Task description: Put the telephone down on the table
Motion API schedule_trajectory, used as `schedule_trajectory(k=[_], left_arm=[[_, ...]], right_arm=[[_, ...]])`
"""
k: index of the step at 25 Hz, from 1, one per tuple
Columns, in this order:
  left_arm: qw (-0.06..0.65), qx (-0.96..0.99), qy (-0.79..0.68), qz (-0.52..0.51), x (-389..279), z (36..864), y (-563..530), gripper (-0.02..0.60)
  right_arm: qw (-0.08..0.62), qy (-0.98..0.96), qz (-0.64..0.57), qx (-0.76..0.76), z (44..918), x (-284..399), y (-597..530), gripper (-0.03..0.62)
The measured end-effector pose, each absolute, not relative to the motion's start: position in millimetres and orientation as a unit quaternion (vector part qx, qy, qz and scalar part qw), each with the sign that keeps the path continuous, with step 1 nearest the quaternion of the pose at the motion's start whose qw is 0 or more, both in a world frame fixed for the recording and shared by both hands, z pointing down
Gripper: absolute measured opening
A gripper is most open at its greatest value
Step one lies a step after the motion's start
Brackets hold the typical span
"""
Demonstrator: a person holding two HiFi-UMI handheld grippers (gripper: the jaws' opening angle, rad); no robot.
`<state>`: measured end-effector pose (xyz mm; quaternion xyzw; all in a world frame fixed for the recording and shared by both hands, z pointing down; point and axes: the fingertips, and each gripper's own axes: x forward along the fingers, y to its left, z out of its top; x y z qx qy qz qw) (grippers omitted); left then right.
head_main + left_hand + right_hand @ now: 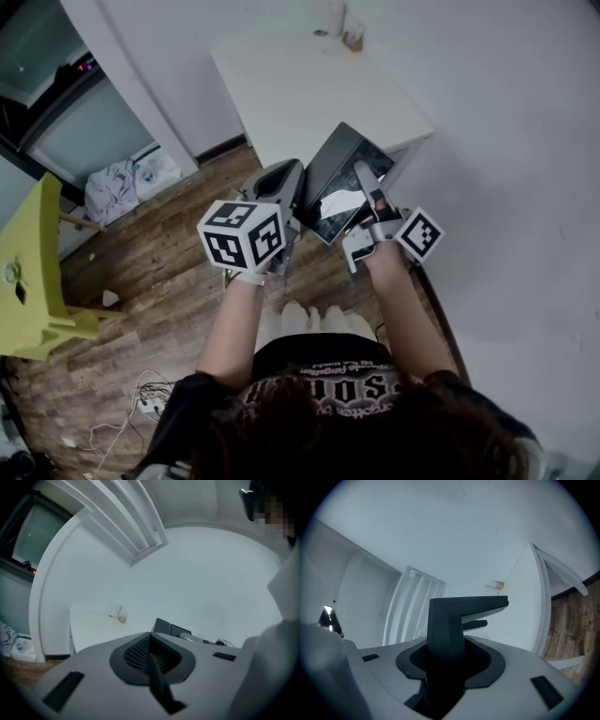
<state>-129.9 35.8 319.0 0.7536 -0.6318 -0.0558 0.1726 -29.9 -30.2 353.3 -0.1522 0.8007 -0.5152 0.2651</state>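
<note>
Near table [291, 94], telephone [336, 171] lengthwise toward it.

Black telephone [339, 178] beside white table [300, 84]

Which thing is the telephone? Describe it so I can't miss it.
Find the white table at the top of the head view. Just off its near corner, over the wooden floor, the telephone is held between the left gripper and right gripper. It is the only dark, glossy slab; the grippers are grey.
</note>
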Motion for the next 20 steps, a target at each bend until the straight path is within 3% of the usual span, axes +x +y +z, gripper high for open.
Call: schedule_trajectory(k=[5, 20], left_arm=[[0.169, 0.761, -0.624, -0.054, -130.3, 325.9, 27.9, 0.003], [0.173, 0.777, -0.604, -0.046, -232.9, 323.9, -135.4, 0.002]], right_arm=[[0.279, 0.796, -0.514, -0.158, 361.5, -27.6, -38.9, 0.178], [0.280, 0.793, -0.509, -0.180, 364.4, -125.9, -191.5, 0.179]])
